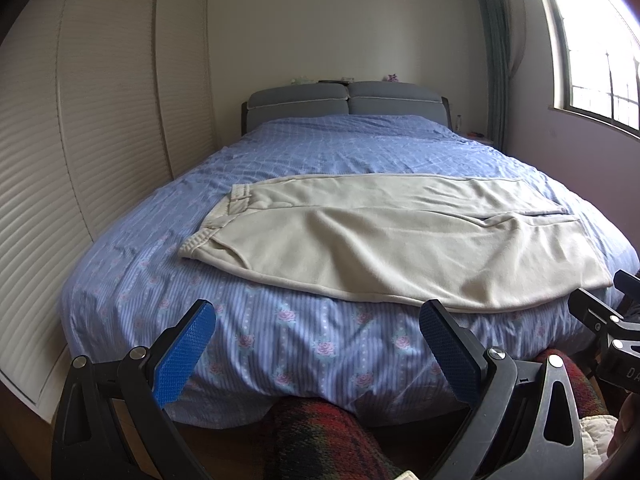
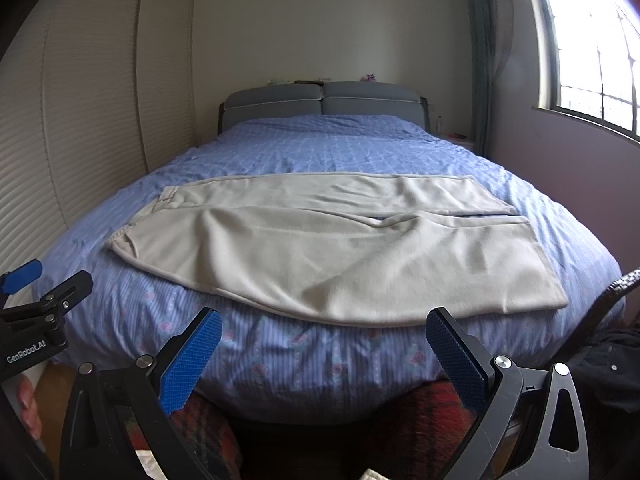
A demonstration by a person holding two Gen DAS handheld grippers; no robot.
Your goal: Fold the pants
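Cream pants [image 1: 380, 236] lie flat across the foot end of the bed, waistband to the left, leg hems to the right; they also show in the right wrist view [image 2: 340, 248]. The two legs lie side by side with a narrow gap near the hems. My left gripper [image 1: 316, 328] is open and empty, held before the bed's foot edge, below the pants. My right gripper [image 2: 324, 336] is open and empty, also before the foot edge. Each gripper shows at the edge of the other's view.
The bed [image 1: 320, 148] has a blue patterned cover and a grey headboard [image 1: 344, 100]. Slatted wardrobe doors [image 1: 80, 140] stand along the left. A window [image 1: 600, 48] is on the right. A red plaid cloth [image 1: 320, 436] is below the grippers. A dark bag [image 2: 612, 364] sits at right.
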